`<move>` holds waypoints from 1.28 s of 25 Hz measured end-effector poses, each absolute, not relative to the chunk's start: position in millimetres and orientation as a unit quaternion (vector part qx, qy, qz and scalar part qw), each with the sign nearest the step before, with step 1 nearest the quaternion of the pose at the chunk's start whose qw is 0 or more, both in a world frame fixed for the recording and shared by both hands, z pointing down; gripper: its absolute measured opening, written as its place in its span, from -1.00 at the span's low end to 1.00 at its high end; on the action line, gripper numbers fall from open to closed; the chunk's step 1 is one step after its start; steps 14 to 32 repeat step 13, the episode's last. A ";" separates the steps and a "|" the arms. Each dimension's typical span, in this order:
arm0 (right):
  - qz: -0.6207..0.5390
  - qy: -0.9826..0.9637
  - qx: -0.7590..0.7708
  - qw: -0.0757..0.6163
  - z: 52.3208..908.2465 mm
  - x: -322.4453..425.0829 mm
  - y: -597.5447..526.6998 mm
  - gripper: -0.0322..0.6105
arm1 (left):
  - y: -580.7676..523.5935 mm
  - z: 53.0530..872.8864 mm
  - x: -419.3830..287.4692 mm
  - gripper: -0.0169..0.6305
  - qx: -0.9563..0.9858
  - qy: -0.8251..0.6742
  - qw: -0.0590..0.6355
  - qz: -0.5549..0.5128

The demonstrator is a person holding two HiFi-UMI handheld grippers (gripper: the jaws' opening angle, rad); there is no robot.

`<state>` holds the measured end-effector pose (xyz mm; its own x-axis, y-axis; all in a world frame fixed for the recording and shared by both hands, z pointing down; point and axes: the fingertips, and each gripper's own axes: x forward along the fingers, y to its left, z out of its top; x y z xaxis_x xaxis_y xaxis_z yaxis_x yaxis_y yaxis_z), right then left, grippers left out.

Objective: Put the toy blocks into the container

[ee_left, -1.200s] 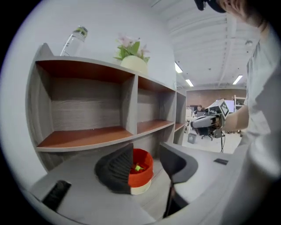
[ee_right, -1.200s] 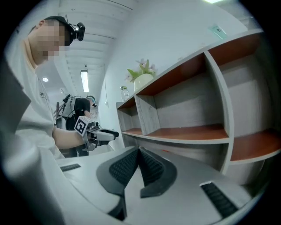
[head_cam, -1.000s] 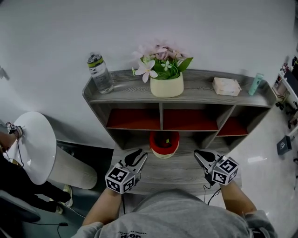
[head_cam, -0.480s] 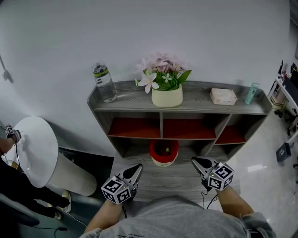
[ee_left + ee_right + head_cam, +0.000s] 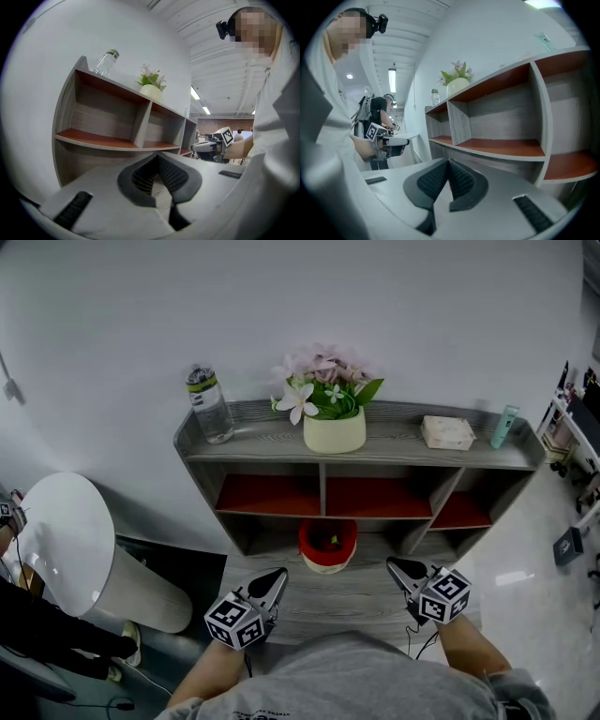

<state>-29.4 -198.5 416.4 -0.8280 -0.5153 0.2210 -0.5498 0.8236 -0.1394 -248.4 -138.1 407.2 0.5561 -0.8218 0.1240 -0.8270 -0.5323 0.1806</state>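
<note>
The one red container (image 5: pixel 307 549) stands on the desk (image 5: pixel 361 601) at the foot of the shelf unit (image 5: pixel 323 484), just ahead of our two grippers. Something small and greenish lies inside, too dim for us to count as blocks. No loose block shows, so we judge the task done or nearly so. Left gripper (image 5: pixel 278 575) and right gripper (image 5: pixel 394 564) both have their jaws together, holding nothing. The shelf top carries one bottle (image 5: pixel 208 406), one flower pot (image 5: pixel 336 432), one tissue pack (image 5: pixel 447 432) and one tube (image 5: pixel 503 426).
</note>
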 end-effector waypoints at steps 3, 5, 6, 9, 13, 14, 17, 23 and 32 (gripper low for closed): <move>0.095 -0.952 0.279 0.088 414.3 -29.8 -197.3 -0.86 | -137.6 406.8 -246.7 -0.91 0.877 -0.468 0.108 0.014; 0.092 -0.952 0.278 0.089 413.6 -29.9 -196.3 -0.86 | -137.3 406.3 -246.9 -0.91 0.877 -0.468 0.108 0.014; 0.091 -0.952 0.277 0.090 413.5 -29.9 -195.9 -0.86 | -137.2 406.2 -247.3 -0.91 0.877 -0.467 0.109 0.014; 0.091 -0.952 0.277 0.092 413.6 -30.0 -194.9 -0.86 | -136.6 406.5 -248.1 -0.91 0.877 -0.467 0.111 0.014; 0.089 -0.952 0.276 0.094 413.6 -29.4 -193.5 -0.86 | -134.7 407.7 -247.4 -0.91 0.878 -0.465 0.113 0.014; 0.089 -0.952 0.276 0.094 413.6 -29.4 -193.5 -0.86 | -134.7 407.7 -247.4 -0.91 0.878 -0.465 0.113 0.014; 0.089 -0.952 0.276 0.094 413.6 -29.4 -193.5 -0.86 | -134.7 407.7 -247.4 -0.91 0.878 -0.465 0.113 0.014; 0.089 -0.952 0.276 0.094 413.6 -29.4 -193.5 -0.86 | -134.7 407.7 -247.4 -0.91 0.878 -0.465 0.113 0.014; 0.089 -0.952 0.276 0.094 413.6 -29.4 -193.5 -0.86 | -134.7 407.7 -247.4 -0.91 0.878 -0.465 0.113 0.014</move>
